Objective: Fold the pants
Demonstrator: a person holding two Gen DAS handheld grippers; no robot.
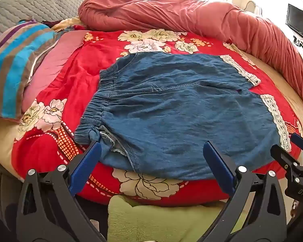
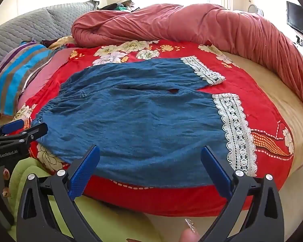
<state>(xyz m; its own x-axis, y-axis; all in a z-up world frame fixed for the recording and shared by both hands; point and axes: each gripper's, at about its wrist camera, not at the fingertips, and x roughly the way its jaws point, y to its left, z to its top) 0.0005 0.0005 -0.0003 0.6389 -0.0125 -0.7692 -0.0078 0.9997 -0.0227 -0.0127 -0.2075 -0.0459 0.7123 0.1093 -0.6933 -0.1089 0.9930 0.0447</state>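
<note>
A pair of blue denim pants (image 1: 171,104) lies spread flat on a red flowered sheet (image 1: 70,84) that covers the bed (image 2: 282,92). The elastic waistband (image 1: 99,98) is on the left side, and the two short legs end on the right in white lace trim (image 2: 236,133). The near edge of the pants is close to the front edge of the bed.

The left hand-held gripper (image 1: 151,167) hangs over the near edge of the pants, just beside the waistband corner. Its blue fingers (image 1: 86,163) stand wide apart and nothing is between them. The right hand-held gripper (image 2: 149,167) hangs over the near leg, near the lace. Its fingers (image 2: 216,169) are also wide apart and hold nothing.

A rolled pink-red duvet (image 1: 192,18) lies along the far side of the bed. A striped cloth (image 1: 14,68) lies at the left, with grey quilted pillows (image 2: 30,28) behind it. A dark screen (image 2: 299,20) is at the far right.
</note>
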